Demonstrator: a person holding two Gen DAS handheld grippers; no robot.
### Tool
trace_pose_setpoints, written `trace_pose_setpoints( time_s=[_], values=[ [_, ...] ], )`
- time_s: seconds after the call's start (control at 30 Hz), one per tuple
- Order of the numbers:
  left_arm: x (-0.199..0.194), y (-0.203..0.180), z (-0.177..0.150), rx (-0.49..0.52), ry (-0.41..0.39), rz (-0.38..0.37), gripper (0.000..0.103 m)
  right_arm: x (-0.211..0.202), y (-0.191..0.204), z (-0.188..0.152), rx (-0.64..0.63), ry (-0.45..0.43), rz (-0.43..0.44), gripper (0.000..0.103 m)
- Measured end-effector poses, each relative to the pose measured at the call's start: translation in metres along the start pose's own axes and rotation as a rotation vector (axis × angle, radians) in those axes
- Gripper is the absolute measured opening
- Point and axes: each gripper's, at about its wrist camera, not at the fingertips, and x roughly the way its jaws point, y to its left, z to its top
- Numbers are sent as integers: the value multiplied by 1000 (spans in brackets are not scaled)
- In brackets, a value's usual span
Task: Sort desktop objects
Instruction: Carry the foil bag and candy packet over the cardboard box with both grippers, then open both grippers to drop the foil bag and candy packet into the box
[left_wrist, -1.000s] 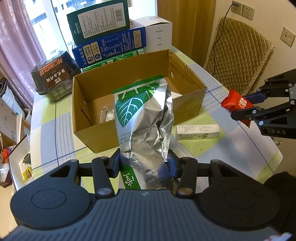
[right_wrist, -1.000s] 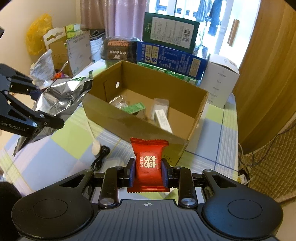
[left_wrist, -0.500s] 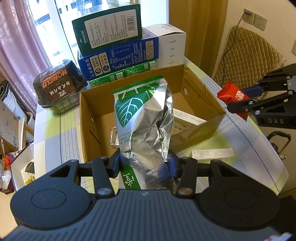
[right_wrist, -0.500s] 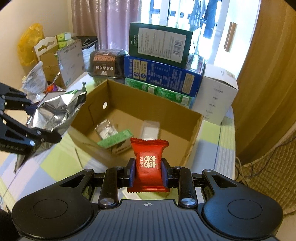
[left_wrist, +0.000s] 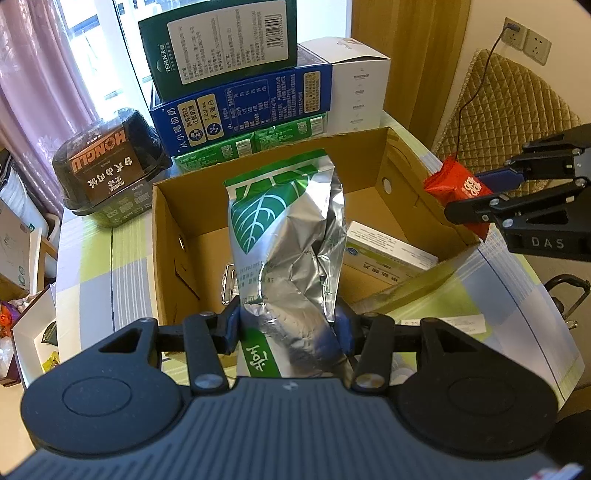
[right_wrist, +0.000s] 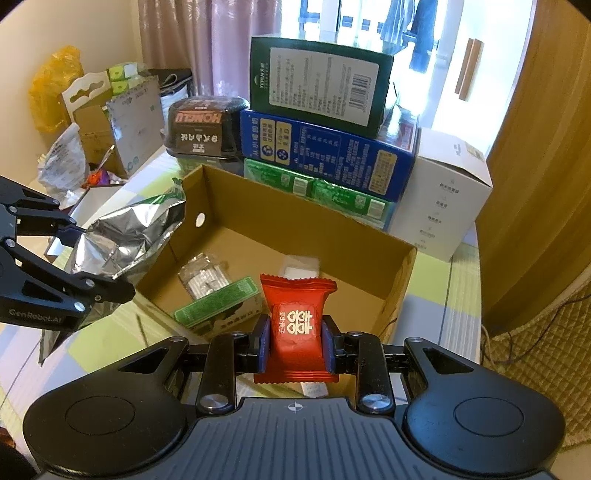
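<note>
Your left gripper (left_wrist: 288, 328) is clenched on the silver-and-green foil pouch (left_wrist: 284, 236), held upright over the near edge of the cardboard box (left_wrist: 166, 236). Your right gripper (right_wrist: 297, 341) grips the red candy packet (right_wrist: 299, 325) above the box's near right corner. You look to be mid-delivery, both items poised for the drop. Next, carry each past the rim and loosen the fingers over bare floor, clear of the small cartons (right_wrist: 218, 302) inside. Stacked boxes (right_wrist: 325, 155) stand beyond the far edge.

A home: curtains (right_wrist: 207, 48), checked tablecloth (left_wrist: 88, 258), stacked grocery boxes (right_wrist: 325, 147).
</note>
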Motion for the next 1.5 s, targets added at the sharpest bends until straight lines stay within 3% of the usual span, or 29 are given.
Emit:
trace_pose_setpoints(
  time_s=[0.9,1.03,1.5],
  values=[
    [62,31,42,-74,-7,-15,44,57,-38,14,86,16,-17,25],
    [69,34,48,-82,-26,0,52,64,-40,15,97,9,-17,25],
    [63,49,34,-114,-42,10,53,77,-42,10,128,32,-10,25]
  ],
)
